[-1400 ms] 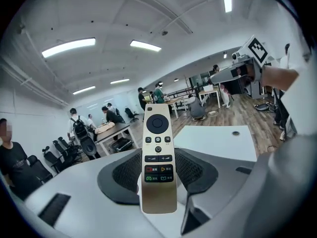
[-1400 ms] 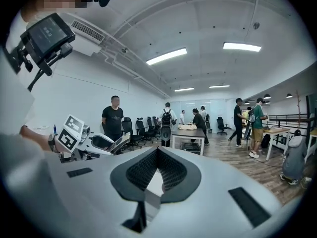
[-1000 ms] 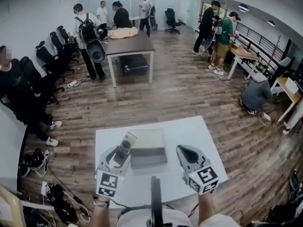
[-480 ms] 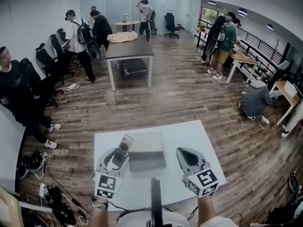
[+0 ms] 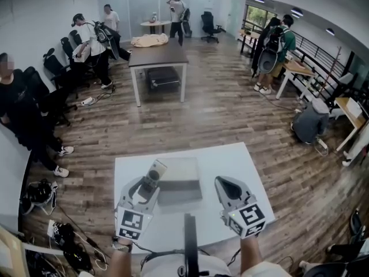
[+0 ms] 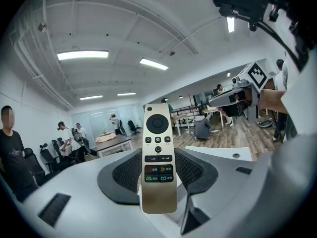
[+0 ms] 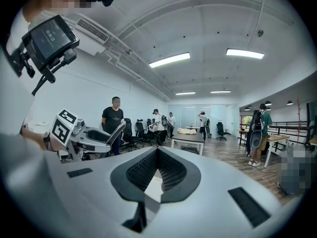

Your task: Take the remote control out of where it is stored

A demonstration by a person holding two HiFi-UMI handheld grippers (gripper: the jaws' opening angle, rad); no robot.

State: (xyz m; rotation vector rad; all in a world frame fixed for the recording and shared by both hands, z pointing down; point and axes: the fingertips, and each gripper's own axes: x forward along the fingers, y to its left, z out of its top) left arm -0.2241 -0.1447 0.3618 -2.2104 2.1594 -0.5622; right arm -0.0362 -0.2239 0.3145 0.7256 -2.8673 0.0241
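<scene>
A slim gold remote control [image 5: 153,175] [image 6: 158,152] with a round pad and coloured buttons stands upright between the dark ribbed pads of my left gripper [image 5: 148,186] [image 6: 158,171], which is shut on its lower part. It is held just left of a flat grey box [image 5: 180,182] lying on the white table [image 5: 230,160]. My right gripper [image 5: 222,183] [image 7: 157,155] hovers right of the box, its fingertips meeting, with nothing between them.
Wooden floor surrounds the table. Several people stand at the back and along the left wall beside office chairs [image 5: 55,68]. A dark table [image 5: 158,56] stands farther back, and desks [image 5: 297,68] line the right side. Bags and cables [image 5: 40,194] lie at the left.
Both grippers and the remote stay almost in place. The people in the background have walked to other spots.
</scene>
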